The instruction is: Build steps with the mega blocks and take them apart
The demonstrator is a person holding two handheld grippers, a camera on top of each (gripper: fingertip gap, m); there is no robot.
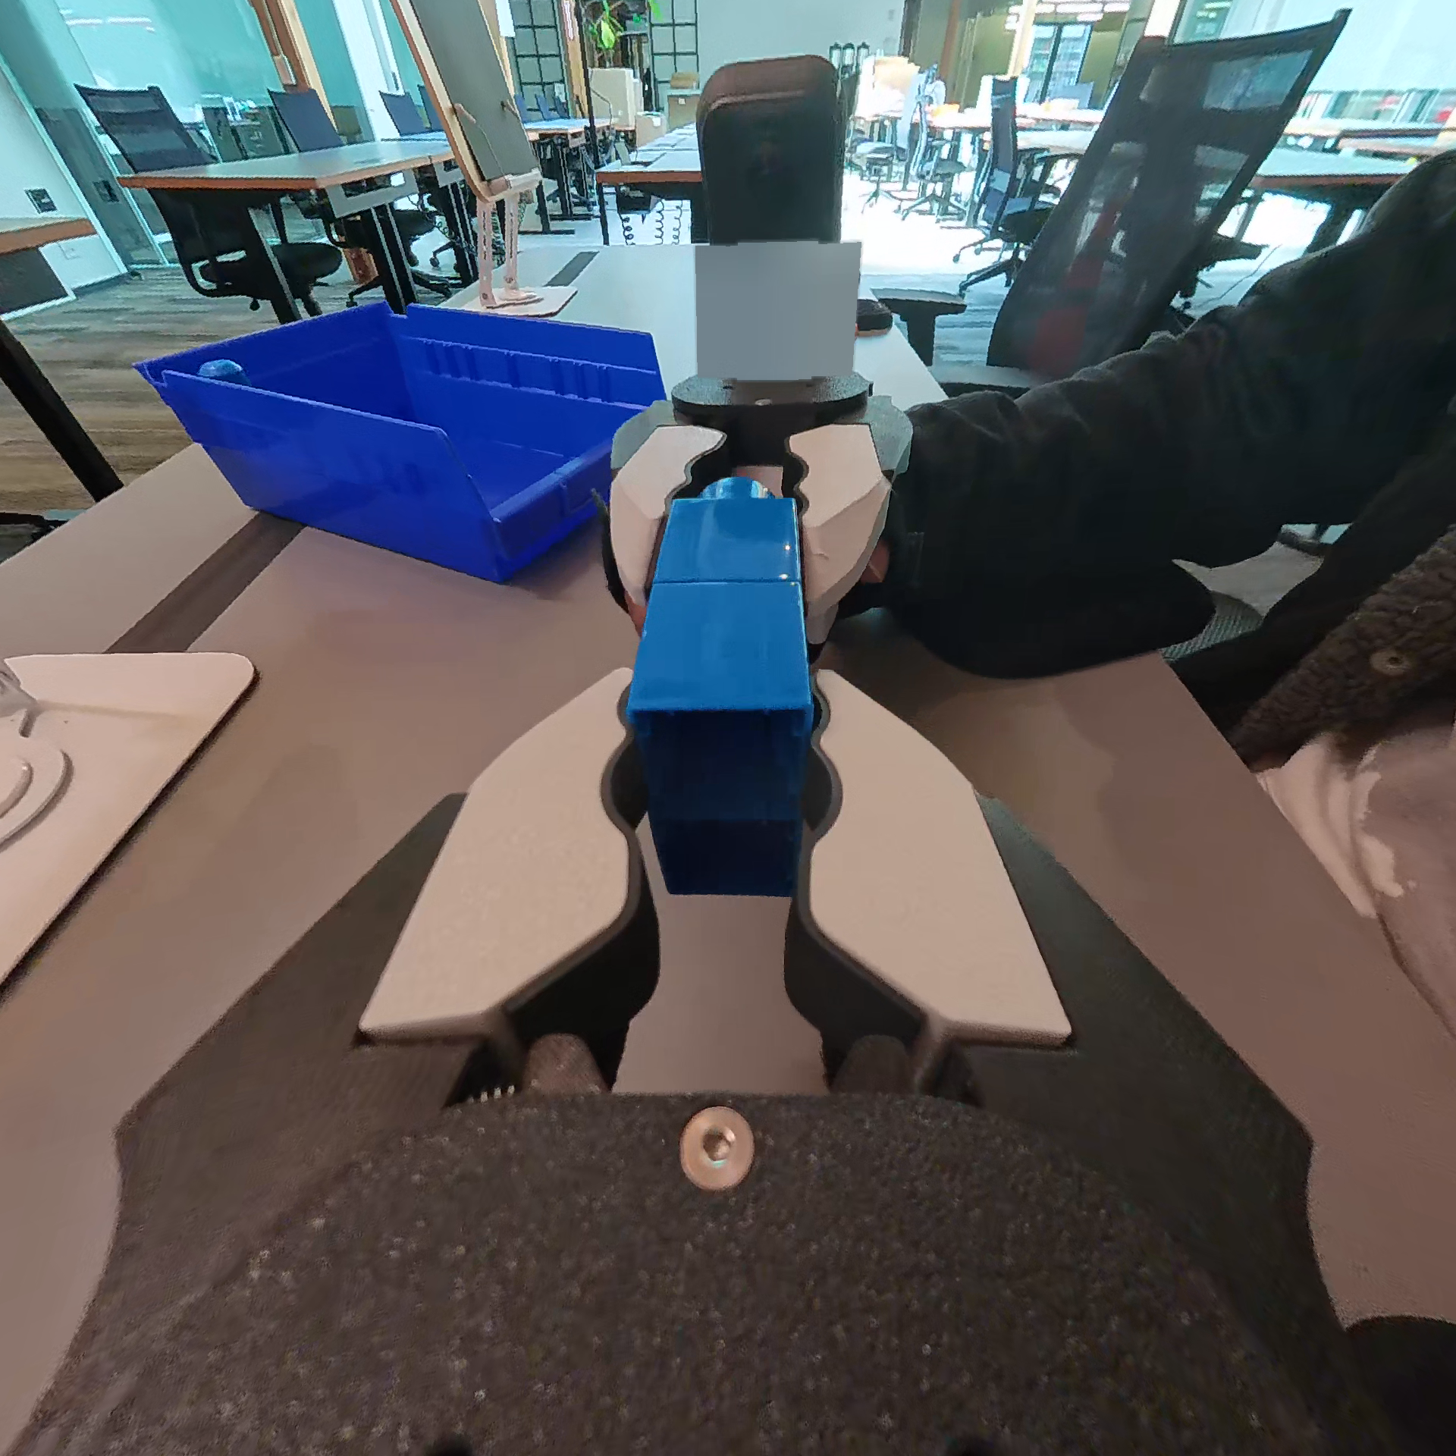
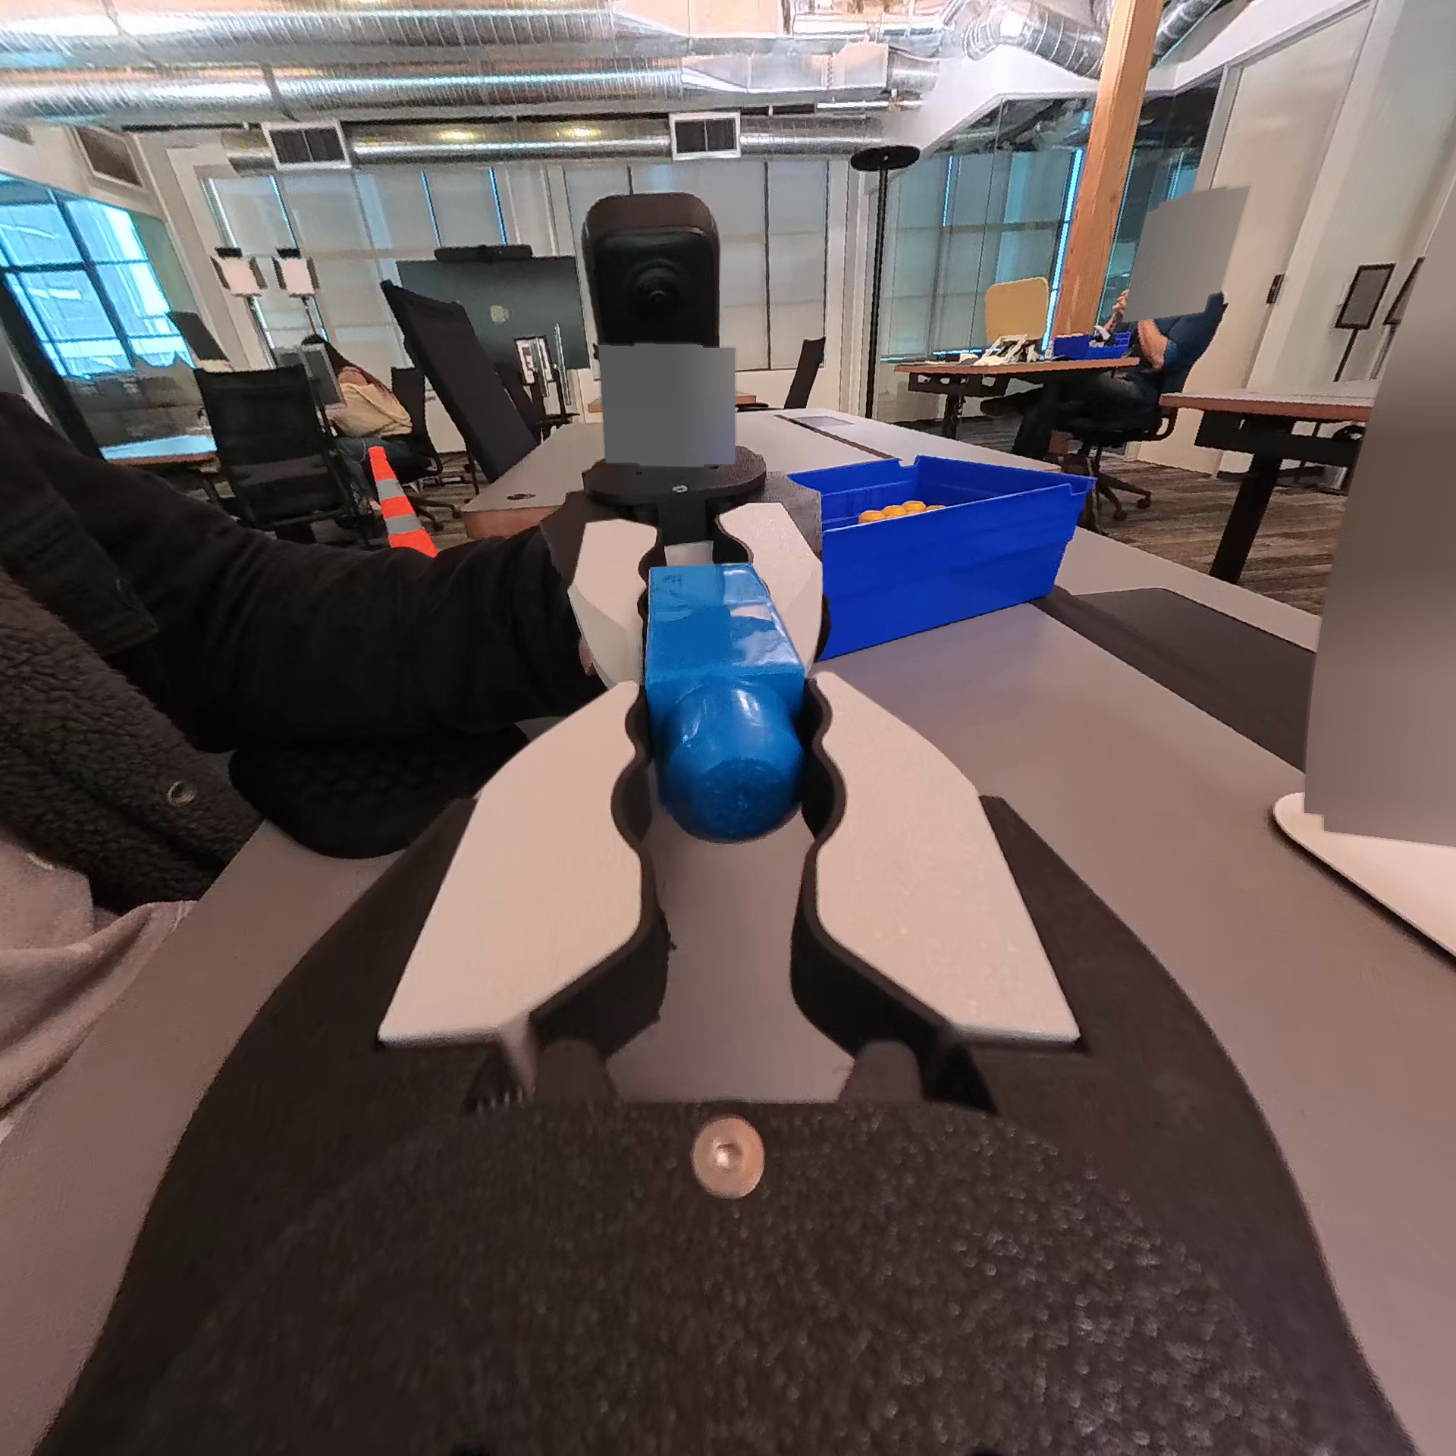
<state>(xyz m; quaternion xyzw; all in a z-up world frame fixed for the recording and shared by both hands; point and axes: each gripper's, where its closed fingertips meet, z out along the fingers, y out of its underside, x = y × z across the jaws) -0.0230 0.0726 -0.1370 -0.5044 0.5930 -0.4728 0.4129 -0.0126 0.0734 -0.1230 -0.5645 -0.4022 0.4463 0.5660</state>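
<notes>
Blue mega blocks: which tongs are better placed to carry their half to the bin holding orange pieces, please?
Probably the left tongs: that blue bin sits right beside them; the right tongs grip the blue mega blocks' far end.

The right gripper (image 2: 725, 756) clamped the near block (image 2: 729, 776), whose round stud faced the camera. The far block (image 2: 709, 614) sat joined to it, pinched by the left gripper (image 2: 697, 587) pointing back from the far side. A bin (image 2: 945, 567) stood far right on the table (image 2: 1064, 748), with orange pieces (image 2: 898, 512) inside.
</notes>
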